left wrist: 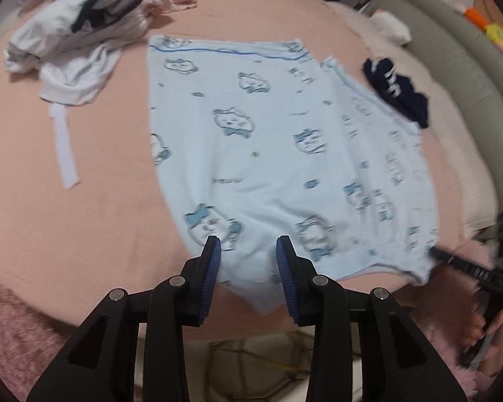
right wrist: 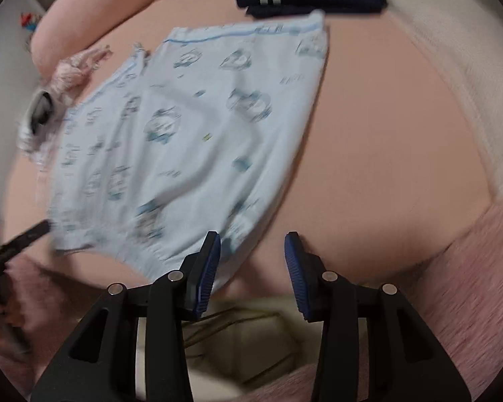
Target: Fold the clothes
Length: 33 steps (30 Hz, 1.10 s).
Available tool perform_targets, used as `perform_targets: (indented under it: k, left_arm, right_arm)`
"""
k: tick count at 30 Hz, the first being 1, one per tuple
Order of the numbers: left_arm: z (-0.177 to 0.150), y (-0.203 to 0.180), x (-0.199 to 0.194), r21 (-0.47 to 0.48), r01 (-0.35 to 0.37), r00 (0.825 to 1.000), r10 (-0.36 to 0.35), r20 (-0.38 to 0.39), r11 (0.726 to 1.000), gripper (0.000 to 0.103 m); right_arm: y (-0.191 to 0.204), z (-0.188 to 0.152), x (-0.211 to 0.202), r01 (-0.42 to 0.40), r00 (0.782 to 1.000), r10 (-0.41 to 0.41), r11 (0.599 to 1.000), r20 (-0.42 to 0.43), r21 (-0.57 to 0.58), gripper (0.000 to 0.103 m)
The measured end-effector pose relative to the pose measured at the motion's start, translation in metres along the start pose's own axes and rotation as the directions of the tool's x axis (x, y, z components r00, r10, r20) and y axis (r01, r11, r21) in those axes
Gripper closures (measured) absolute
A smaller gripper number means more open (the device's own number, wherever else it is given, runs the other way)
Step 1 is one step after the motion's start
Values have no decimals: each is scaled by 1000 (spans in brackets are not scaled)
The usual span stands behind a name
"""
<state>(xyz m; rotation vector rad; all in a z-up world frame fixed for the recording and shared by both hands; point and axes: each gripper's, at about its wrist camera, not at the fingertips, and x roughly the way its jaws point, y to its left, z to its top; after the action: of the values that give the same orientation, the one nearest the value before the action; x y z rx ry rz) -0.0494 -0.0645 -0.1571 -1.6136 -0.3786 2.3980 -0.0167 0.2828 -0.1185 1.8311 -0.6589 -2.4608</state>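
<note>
Left wrist view shows my left gripper (left wrist: 248, 251) gaping over the near hem of the pale-blue cat-print cotton garment (left wrist: 268, 154) lying lengthwise away on the pink bedsheet (left wrist: 84, 201), my right gripper (right wrist: 253, 251) gaping empty off its right corner.

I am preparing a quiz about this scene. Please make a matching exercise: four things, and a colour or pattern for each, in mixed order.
Things:
1. spread-out garment
2. bed sheet
3. small crumpled garment
4. garment pile

Descriptions:
A. navy with white stripes
B. light blue with cartoon prints
C. mostly white
D. plain pink

Pairs: 1-B, 2-D, 3-A, 4-C
</note>
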Motion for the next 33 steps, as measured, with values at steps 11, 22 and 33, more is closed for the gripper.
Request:
perform_targets:
  k: [11,22,33]
  left_arm:
    - [-34,26,-3,-55,-28,999,25,-48,998,67]
    - [-15,20,-26,-49,95,989,-89,118,994,67]
    - [-16,25,-18,-91,180,978,-168,122,979,67]
  right_arm:
    - [22,-16,9,-29,999,27,998,-31,-55,64]
    - [49,14,-3,-113,991,123,982,58,-151,95]
    - [207,69,63,-251,967,236,848,-92,-466,94]
